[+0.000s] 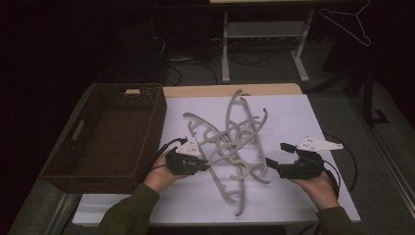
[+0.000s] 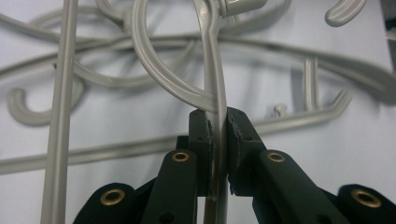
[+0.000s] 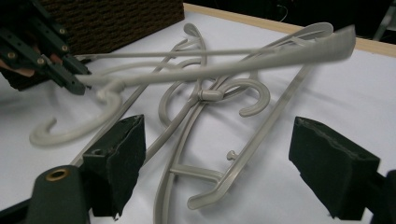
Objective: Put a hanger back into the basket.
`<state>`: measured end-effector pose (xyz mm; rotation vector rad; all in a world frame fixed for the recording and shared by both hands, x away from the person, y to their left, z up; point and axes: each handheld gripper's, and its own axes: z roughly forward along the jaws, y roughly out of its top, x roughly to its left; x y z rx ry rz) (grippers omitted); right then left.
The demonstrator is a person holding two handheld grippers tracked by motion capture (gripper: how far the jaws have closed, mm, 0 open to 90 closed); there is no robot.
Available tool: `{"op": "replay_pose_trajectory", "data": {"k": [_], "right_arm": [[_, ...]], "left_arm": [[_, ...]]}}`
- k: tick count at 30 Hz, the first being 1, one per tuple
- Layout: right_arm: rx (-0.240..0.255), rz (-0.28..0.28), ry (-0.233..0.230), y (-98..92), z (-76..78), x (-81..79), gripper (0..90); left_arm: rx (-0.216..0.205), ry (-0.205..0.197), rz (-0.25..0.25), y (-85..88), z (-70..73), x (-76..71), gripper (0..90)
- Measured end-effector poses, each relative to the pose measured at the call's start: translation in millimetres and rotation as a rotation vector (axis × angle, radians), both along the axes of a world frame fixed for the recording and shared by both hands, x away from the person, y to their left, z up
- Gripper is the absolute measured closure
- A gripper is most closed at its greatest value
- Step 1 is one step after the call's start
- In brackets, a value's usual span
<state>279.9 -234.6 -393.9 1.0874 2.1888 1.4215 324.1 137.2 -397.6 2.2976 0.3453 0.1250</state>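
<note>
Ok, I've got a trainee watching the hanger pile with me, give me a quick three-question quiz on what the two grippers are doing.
1. True or false: the left gripper is clamped on a grey hanger.
2. How do the right gripper's jaws stand: A wide apart with nothing held, B shut on a hanger, C shut on the basket rim?
3. What stands on the left side of the table?

Key: 1 true; 2 A; 3 a brown woven basket.

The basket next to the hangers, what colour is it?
The woven basket is dark brown, best seen in the high view.
</note>
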Motion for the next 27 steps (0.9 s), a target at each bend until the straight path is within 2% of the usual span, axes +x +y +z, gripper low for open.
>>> {"op": "replay_pose_trajectory", "data": {"k": [2,9,12,18,19,20,22,25,27], "right_arm": [[0.003,-0.005,-0.002,-1.8,-0.2,-2.3,17.6],[0.014,-0.019,-0.01,-5.7,0.8,-8.8,16.9],[0.016,-0.021,-0.005,-7.3,-0.4,-11.1,16.8],[0.017,-0.016,0.002,-8.1,-2.8,-14.6,16.3],[0.017,-0.017,0.005,-7.3,-2.8,-14.7,16.2],[0.017,-0.017,0.005,-7.3,-2.8,-14.7,16.2],[0.014,-0.014,0.005,-6.7,-3.0,-14.5,16.2],[0.01,-0.015,0.008,-7.3,-3.4,-14.0,16.2],[0.01,-0.018,0.005,-7.5,-3.7,-13.7,16.2]], "left_arm": [[-0.015,0.008,0.01,1.4,6.4,1.2,81.9],[-0.026,0.015,0.04,0.3,38.1,5.6,81.9],[-0.028,0.012,0.042,-1.9,54.6,6.8,82.0],[-0.025,0.008,0.048,-1.1,78.5,11.9,81.9],[-0.028,0.014,0.057,2.0,86.6,14.5,81.9],[-0.028,0.014,0.057,2.0,86.6,14.5,81.9],[-0.029,0.013,0.057,7.0,95.4,16.9,81.9],[-0.025,0.006,0.08,22.2,113.8,19.5,82.0],[-0.026,0.006,0.087,27.3,117.8,20.4,81.9]]}}
